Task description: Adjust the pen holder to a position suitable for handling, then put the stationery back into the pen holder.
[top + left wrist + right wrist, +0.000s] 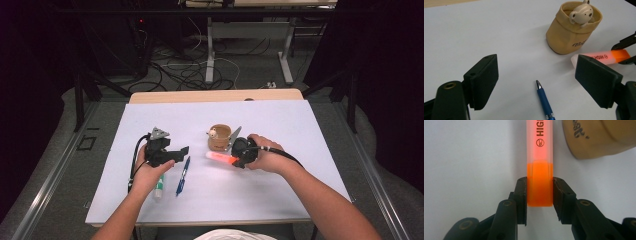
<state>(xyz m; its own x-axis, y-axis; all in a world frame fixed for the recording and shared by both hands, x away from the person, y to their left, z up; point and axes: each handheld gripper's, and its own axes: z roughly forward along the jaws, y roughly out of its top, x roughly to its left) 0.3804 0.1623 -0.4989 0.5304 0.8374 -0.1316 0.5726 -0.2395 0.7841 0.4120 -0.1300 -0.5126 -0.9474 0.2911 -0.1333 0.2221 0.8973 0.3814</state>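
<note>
Right gripper view: the orange highlighter (539,170) sits clamped at its orange cap end between the two pads of the right tongs (539,192), its translucent barrel running toward 12 o'clock over the white bench (469,157). At 2 o'clock from the grip stands the tan pen cup (599,137), just beside the barrel. In the high view the highlighter (221,158) lies low over the bench centre, with the cup (219,137) at its 12 o'clock and the right tongs (239,162) at its 4 o'clock end. Well apart at 9 o'clock, the left tongs (182,151) are spread wide around nothing. A blue pen (183,175) lies just below them, and a white tube (159,187) beside the left hand (148,172).
</note>
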